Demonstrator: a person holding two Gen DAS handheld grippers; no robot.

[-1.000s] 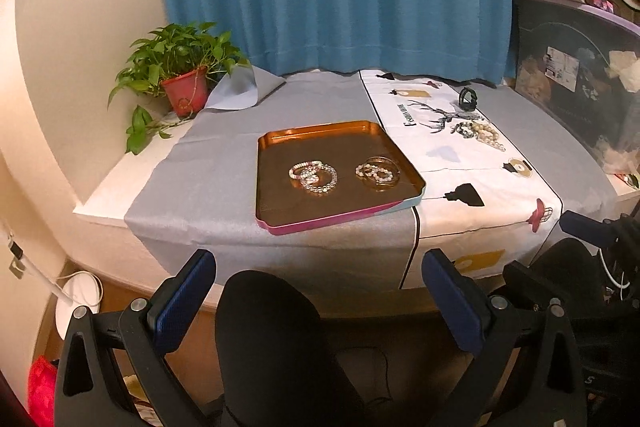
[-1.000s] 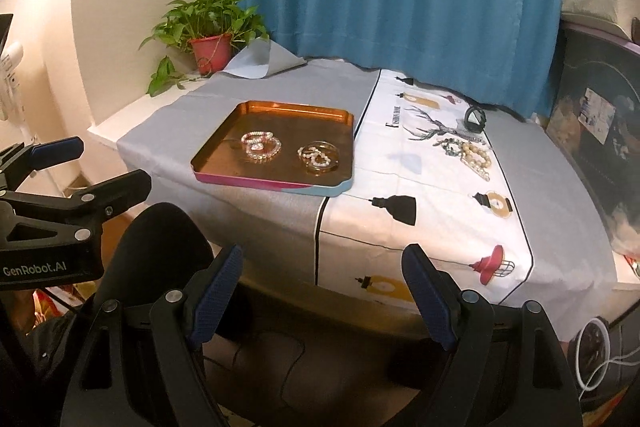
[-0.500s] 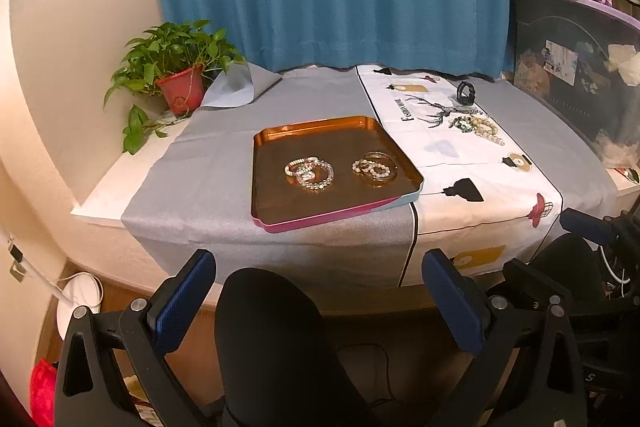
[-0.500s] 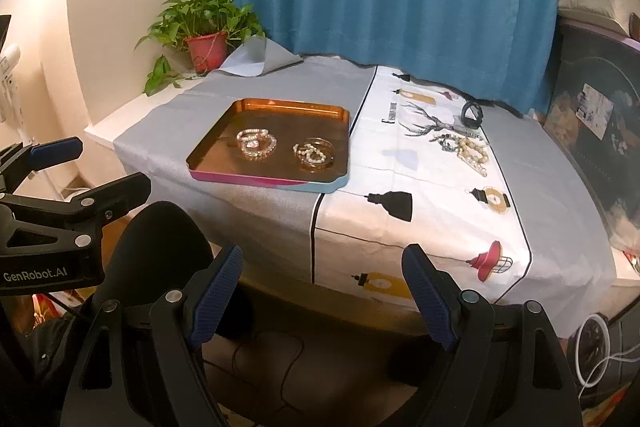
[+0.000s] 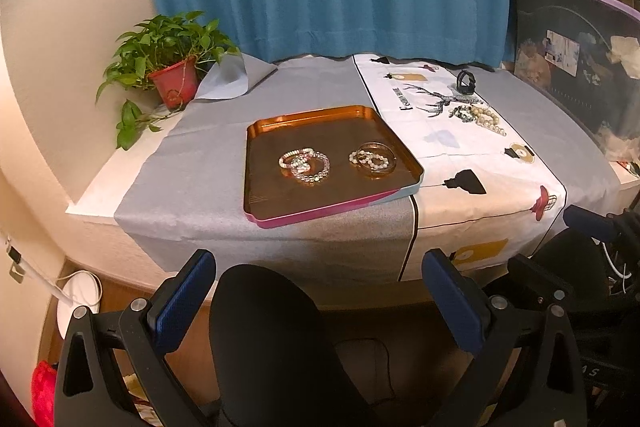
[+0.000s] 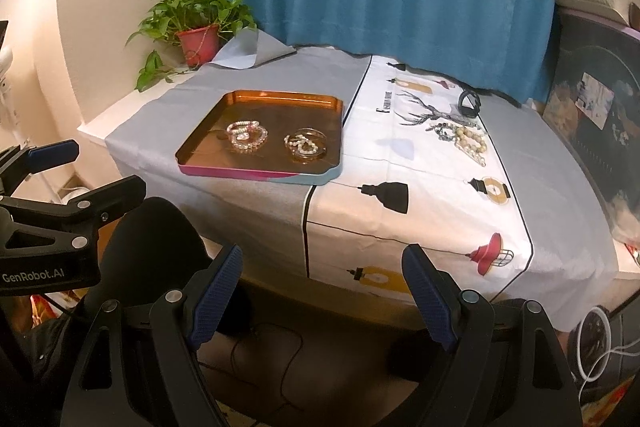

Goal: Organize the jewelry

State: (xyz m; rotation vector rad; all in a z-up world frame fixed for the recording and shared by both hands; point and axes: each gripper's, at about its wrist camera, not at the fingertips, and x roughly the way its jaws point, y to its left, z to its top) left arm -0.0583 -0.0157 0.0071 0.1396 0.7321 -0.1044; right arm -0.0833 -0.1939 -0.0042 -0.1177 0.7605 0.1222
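Both tongs (image 5: 320, 291) (image 6: 322, 287) gape empty — bracelets (image 5: 305, 165) lie well ahead; tray (image 5: 320, 215) holds them.

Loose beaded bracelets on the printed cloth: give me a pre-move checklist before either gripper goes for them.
1. Left gripper open, empty: ok.
2. Right gripper open, empty: ok.
3. Loose beaded bracelets in plain view, unobstructed: ok.
4. Copper tray has bare floor for more pieces: ok.
5. Black band stands apart from the beads: ok.
6. Whether the beaded strands are tangled together: cannot tell.
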